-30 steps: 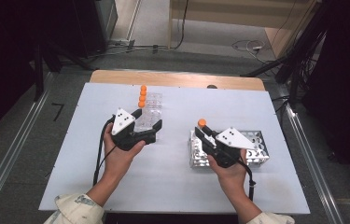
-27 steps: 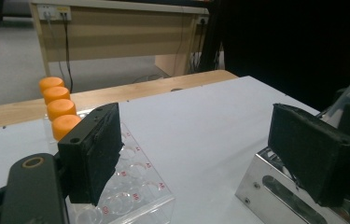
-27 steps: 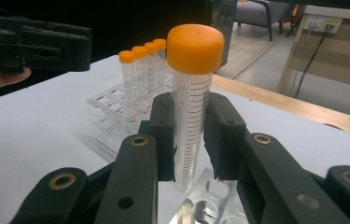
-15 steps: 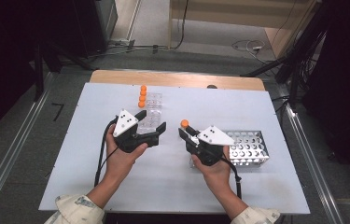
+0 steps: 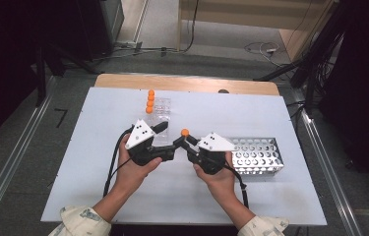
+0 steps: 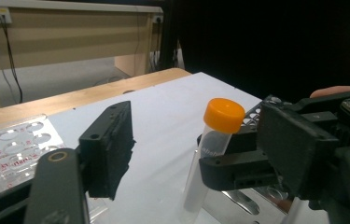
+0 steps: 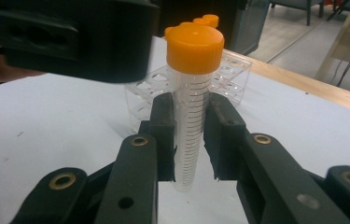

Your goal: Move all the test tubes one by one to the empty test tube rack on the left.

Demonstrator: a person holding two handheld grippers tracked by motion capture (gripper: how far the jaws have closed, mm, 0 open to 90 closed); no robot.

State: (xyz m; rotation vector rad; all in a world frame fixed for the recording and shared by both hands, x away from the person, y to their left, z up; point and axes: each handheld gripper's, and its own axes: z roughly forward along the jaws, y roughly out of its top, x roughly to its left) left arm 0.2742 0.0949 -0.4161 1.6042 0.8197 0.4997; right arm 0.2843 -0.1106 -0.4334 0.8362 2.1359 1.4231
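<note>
While the right gripper (image 7: 189, 140) clamps the tube (image 7: 190, 130) upright mid-table, ease the left gripper (image 6: 163, 154), jaws just narrowing yet apparently open, around it. Release only once gripped.

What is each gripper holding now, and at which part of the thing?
The right gripper holds an orange-capped tube upright by its clear body, just below the cap. The left gripper holds nothing; its fingers have just been closing.
</note>
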